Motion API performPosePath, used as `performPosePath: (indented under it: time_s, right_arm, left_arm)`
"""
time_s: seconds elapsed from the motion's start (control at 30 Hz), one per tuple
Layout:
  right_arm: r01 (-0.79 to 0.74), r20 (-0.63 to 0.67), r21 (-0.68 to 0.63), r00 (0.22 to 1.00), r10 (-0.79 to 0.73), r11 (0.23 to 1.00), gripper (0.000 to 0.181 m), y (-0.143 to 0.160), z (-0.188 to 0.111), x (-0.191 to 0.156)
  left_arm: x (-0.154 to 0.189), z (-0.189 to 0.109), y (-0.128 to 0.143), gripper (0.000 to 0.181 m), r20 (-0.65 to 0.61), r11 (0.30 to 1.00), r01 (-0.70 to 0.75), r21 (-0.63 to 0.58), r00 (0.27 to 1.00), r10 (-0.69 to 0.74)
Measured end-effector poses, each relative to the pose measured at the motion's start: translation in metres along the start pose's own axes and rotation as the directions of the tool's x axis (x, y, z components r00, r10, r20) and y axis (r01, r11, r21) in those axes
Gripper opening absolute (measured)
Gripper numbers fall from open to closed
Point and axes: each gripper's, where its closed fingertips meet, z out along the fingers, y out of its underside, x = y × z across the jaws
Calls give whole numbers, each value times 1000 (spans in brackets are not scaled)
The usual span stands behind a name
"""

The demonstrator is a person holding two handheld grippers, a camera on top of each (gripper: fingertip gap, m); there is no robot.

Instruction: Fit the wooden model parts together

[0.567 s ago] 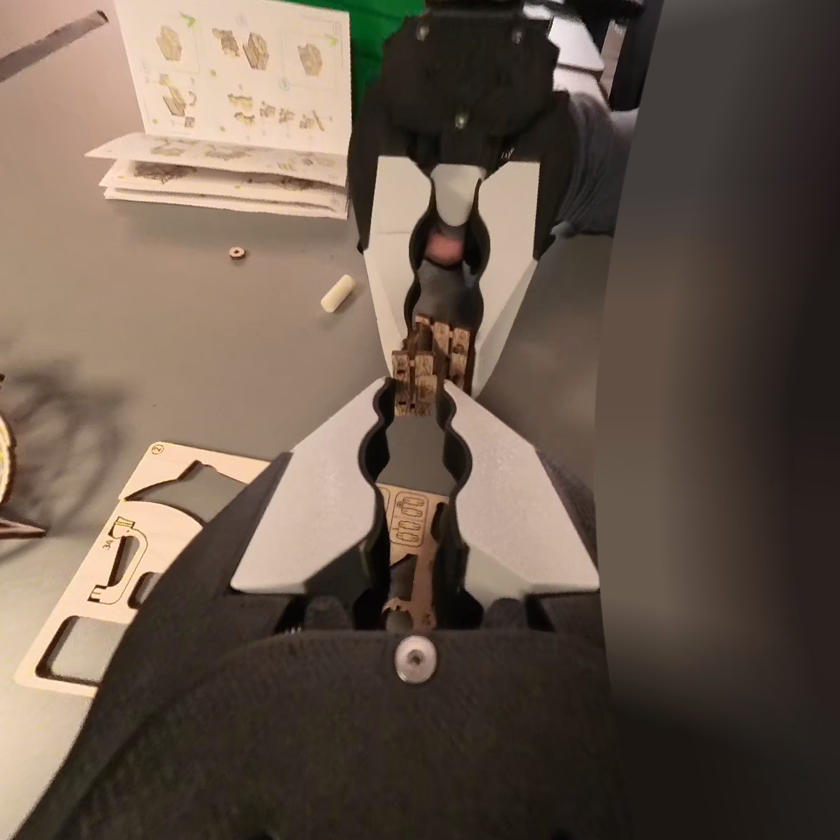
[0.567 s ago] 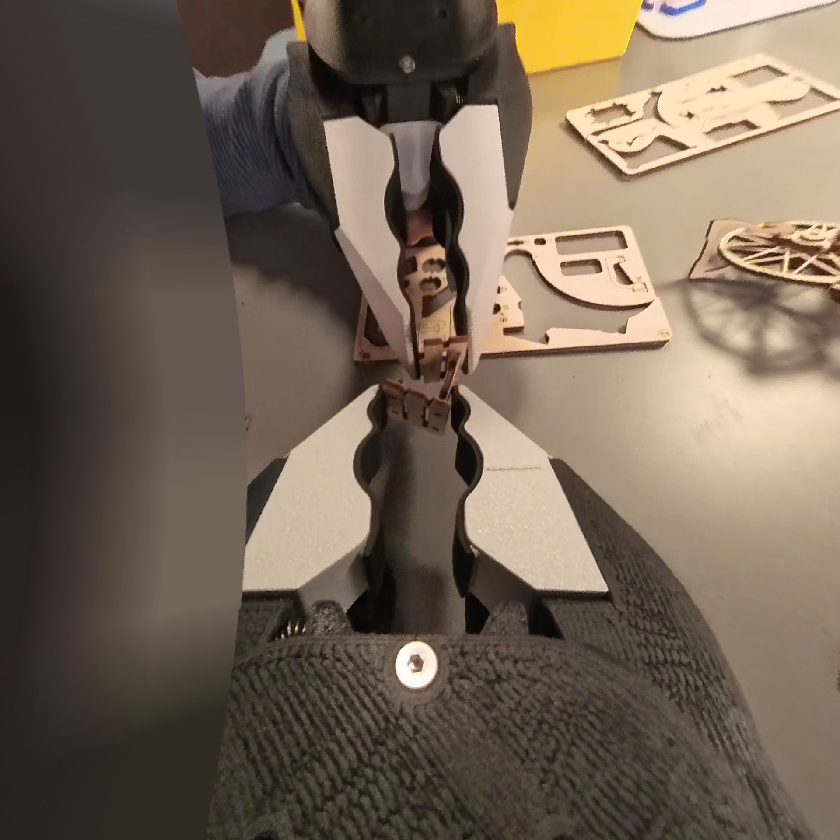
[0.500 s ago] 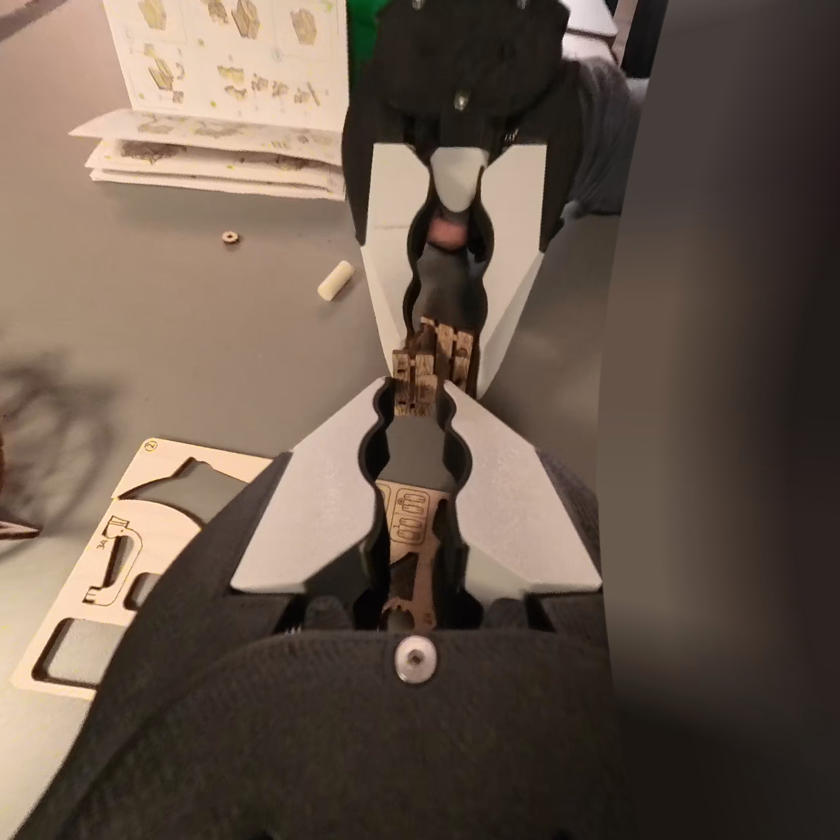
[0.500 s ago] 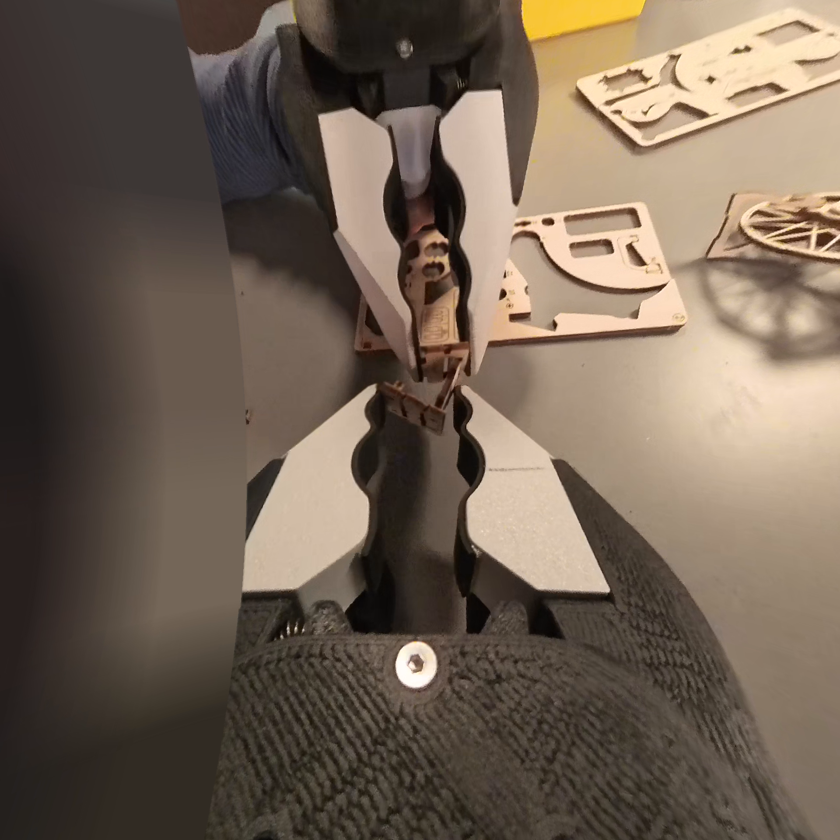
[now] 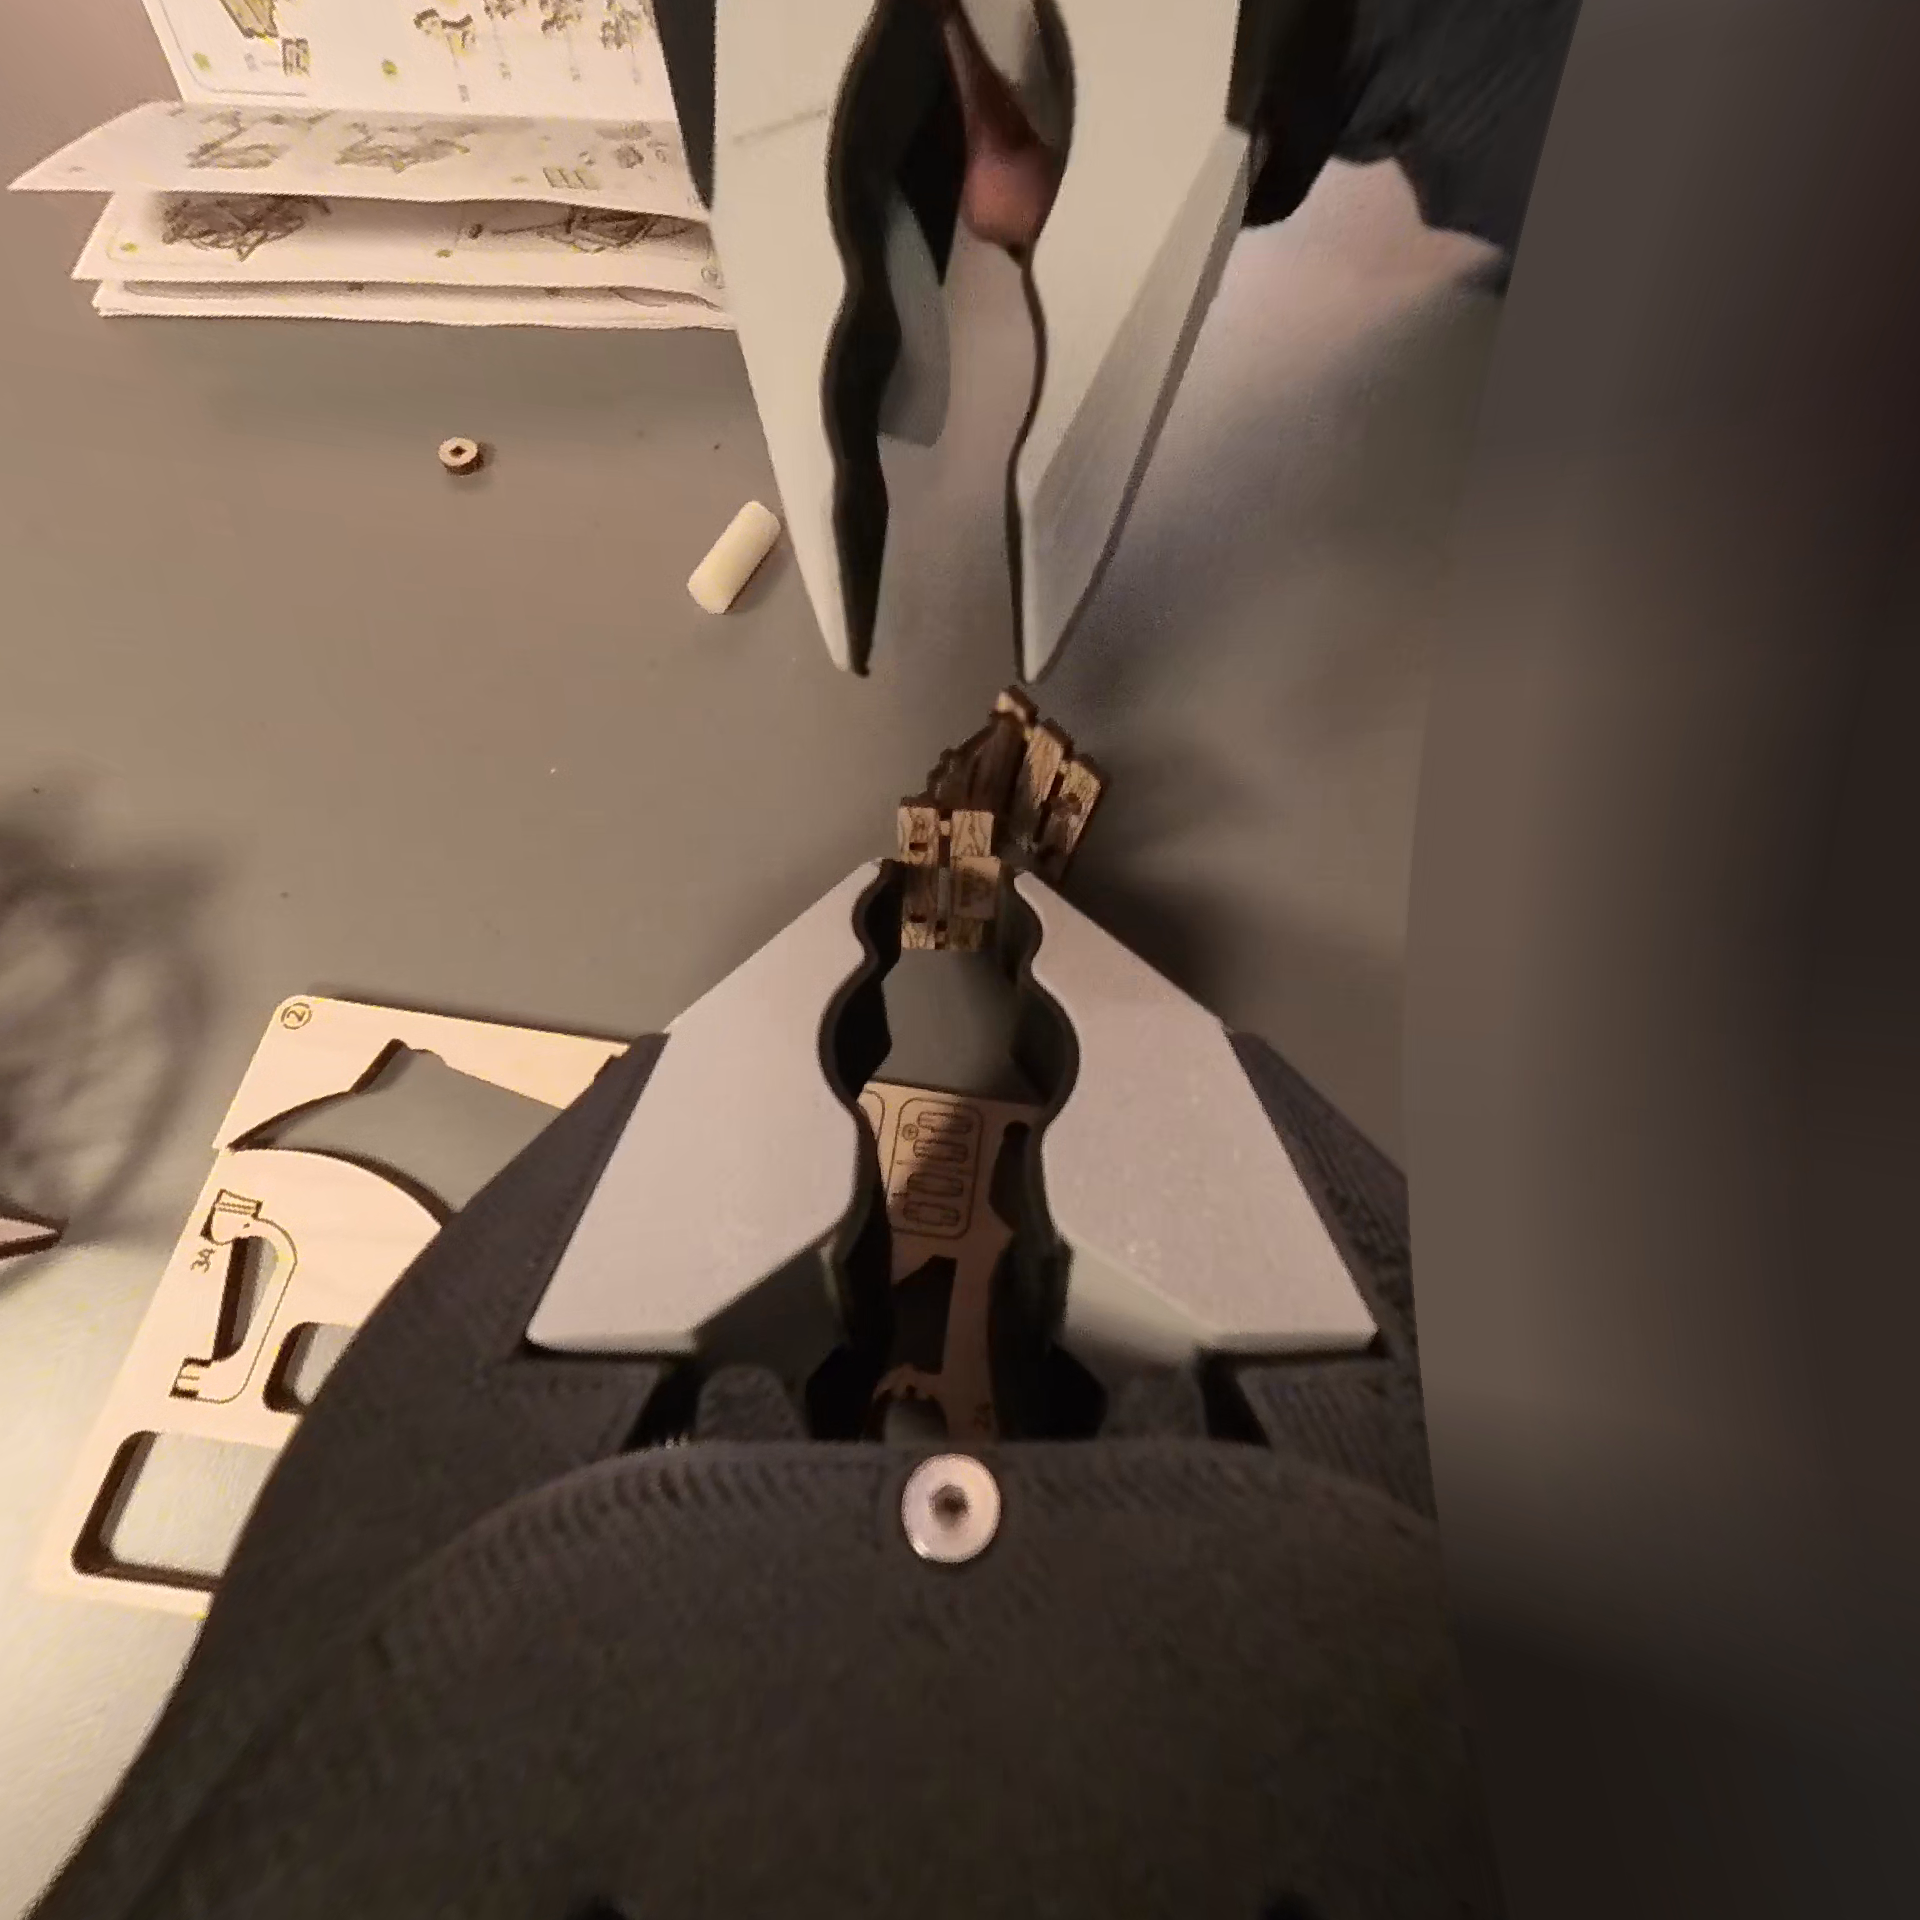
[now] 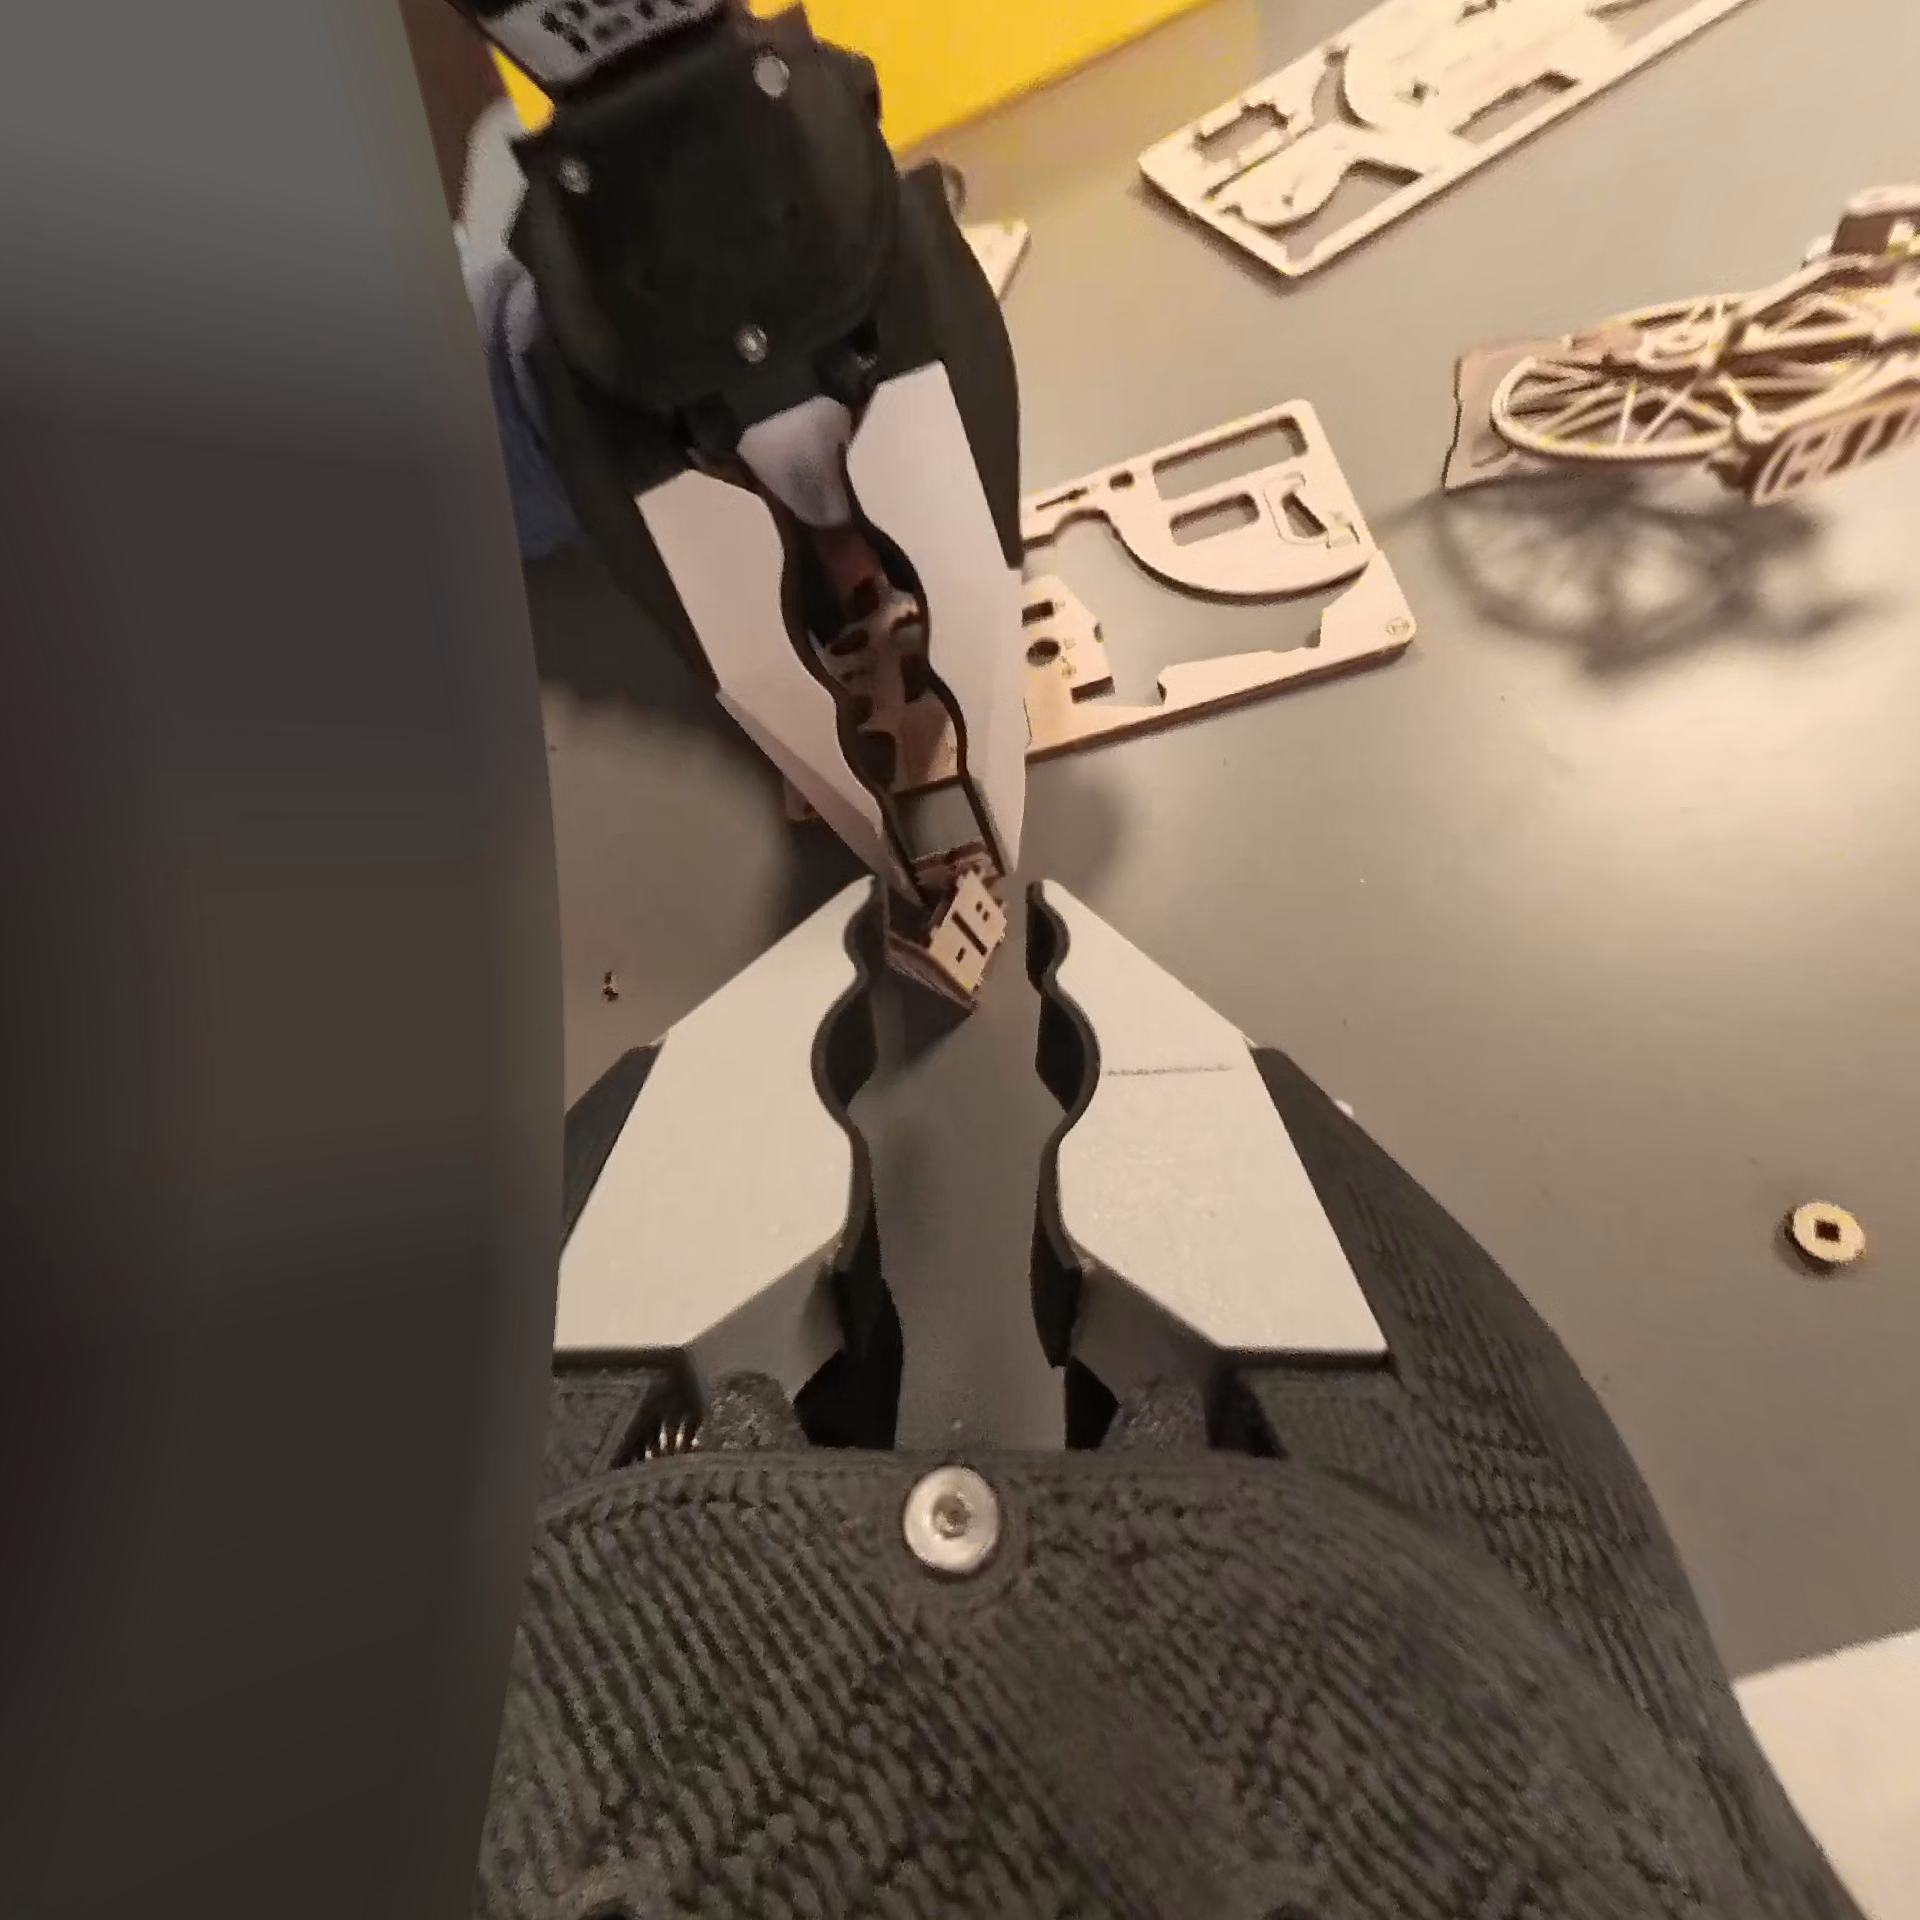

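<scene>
My left gripper point(image 5: 951, 883) is shut on a small wooden assembly point(image 5: 997, 821) of slotted blocks, which sticks out past its tips. A flat wooden strip point(image 5: 940, 1184) runs back between its fingers. My right gripper point(image 5: 935, 670) hangs just beyond the assembly with its fingers apart and nothing between them. In the right wrist view the right gripper point(image 6: 951, 899) is open. The assembly point(image 6: 951, 935) sits low between its tips, held from above by the left gripper point(image 6: 945, 868). I cannot tell whether the assembly touches the right gripper's left fingertip point(image 6: 862, 904).
Instruction sheets point(image 5: 395, 208), a white peg point(image 5: 732, 556) and a small wooden washer point(image 5: 460, 455) lie on the grey table. Cut-out plywood sheets point(image 5: 260, 1299) point(image 6: 1195, 613) point(image 6: 1403, 135), a spoked wooden model point(image 6: 1714, 416), a washer point(image 6: 1825, 1234) and a yellow box point(image 6: 935, 73) lie around. My left and right fingertips are right by each other.
My right gripper has let go of the assembly and drawn back from it. My left gripper still holds the assembly and has tilted it.
</scene>
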Motion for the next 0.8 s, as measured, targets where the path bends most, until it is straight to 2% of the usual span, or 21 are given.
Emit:
performPosePath:
  time_s: [0.2,0.4,0.53,0.63,0.73,0.8]
  right_arm:
    - [-68,-95,-183,994,51,981,22,9,8,6]
    - [-137,-117,-340,988,102,930,23,18,19,5]
    - [-128,-131,-412,988,81,902,3,25,22,6]
    - [-83,-123,-400,992,37,913,0,26,20,5]
    - [15,-109,-325,993,-53,946,0,22,19,3]
    - [117,-146,-255,977,-157,960,0,15,19,6]
  left_arm:
    - [0,0,0,17,5,1000,-7,0,1000,7]
    - [0,0,0,17,7,1000,-9,1,1000,9]
    - [0,-1,1,17,15,1000,-18,0,1000,18]
    - [0,-5,-2,17,29,999,-28,32,999,27]
    - [0,-16,-17,17,29,988,-31,149,999,27]
    - [3,-24,-27,17,16,970,-53,236,999,50]
